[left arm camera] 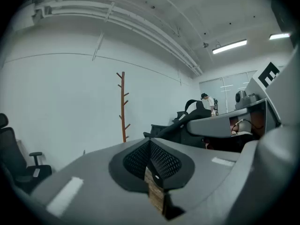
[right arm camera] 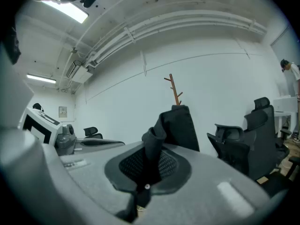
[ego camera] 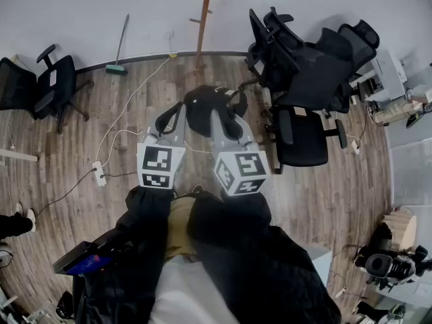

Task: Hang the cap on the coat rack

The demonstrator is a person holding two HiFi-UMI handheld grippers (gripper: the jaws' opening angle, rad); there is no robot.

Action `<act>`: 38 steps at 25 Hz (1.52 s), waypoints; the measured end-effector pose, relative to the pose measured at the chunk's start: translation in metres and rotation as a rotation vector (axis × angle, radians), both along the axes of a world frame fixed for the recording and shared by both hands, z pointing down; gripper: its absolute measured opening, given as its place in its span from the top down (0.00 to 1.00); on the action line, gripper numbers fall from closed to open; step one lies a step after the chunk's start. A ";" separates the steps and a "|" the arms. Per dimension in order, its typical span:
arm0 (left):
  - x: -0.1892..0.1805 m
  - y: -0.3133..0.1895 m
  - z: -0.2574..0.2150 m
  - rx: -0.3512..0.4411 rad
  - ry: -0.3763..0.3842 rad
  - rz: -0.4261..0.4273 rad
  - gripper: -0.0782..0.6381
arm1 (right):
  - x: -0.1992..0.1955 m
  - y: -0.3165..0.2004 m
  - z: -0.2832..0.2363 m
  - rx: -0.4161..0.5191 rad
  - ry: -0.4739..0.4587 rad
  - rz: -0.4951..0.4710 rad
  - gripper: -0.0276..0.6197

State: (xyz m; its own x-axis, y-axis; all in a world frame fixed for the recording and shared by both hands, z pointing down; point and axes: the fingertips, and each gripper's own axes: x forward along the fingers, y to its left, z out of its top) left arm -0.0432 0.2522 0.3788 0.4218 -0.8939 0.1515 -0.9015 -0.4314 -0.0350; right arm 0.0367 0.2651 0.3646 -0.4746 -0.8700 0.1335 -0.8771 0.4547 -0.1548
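Note:
The black cap (ego camera: 206,108) hangs in front of me above the wooden floor, pinched at its edge by my right gripper (ego camera: 233,117). In the right gripper view a fold of the cap (right arm camera: 177,128) rises from between the shut pads and hides the base of the coat rack (right arm camera: 174,89). My left gripper (ego camera: 177,117) sits just left of the cap; its pads (left arm camera: 151,159) meet with no fabric between them. The wooden coat rack (ego camera: 202,20) stands by the far wall, straight ahead, and it shows bare in the left gripper view (left arm camera: 123,106).
A cluster of black office chairs (ego camera: 307,69) stands right of the rack. Another chair (ego camera: 47,83) is at the far left, with a broom (ego camera: 119,46) against the wall. White cables and a power strip (ego camera: 100,173) lie on the floor. A person (left arm camera: 207,100) stands far off.

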 end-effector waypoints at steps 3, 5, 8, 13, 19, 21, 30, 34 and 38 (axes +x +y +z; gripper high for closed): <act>-0.001 0.002 0.002 -0.002 -0.003 0.002 0.89 | -0.002 0.002 0.002 0.002 0.003 -0.002 0.96; -0.001 0.002 0.004 -0.005 -0.004 0.003 0.89 | -0.001 0.003 0.003 0.002 0.001 -0.003 0.96; 0.003 0.002 0.006 -0.012 -0.006 0.003 0.89 | 0.003 0.003 0.004 0.001 -0.012 -0.006 0.96; 0.017 0.004 0.010 -0.030 0.009 0.011 0.89 | 0.014 0.004 0.006 -0.008 -0.019 -0.011 0.95; 0.031 0.003 0.017 -0.047 0.007 0.000 0.89 | 0.027 0.004 0.017 -0.028 -0.020 -0.020 0.95; 0.038 0.003 0.020 -0.058 0.012 -0.001 0.89 | 0.034 0.004 0.020 -0.036 -0.023 -0.021 0.95; 0.054 -0.001 0.034 -0.091 -0.040 -0.019 0.89 | 0.056 0.001 0.034 -0.070 -0.040 -0.031 0.95; 0.058 -0.007 0.037 -0.104 -0.032 -0.020 0.89 | 0.061 -0.009 0.039 -0.087 -0.048 -0.027 0.95; 0.046 -0.025 0.041 -0.117 -0.019 -0.029 0.89 | 0.053 -0.025 0.043 -0.094 -0.045 -0.023 0.95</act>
State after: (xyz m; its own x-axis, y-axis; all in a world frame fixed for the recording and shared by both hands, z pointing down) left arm 0.0026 0.2272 0.4198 0.3921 -0.8813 0.2638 -0.9133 -0.4073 -0.0033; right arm 0.0899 0.2402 0.4073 -0.5013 -0.8437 0.1920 -0.8580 0.4558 -0.2369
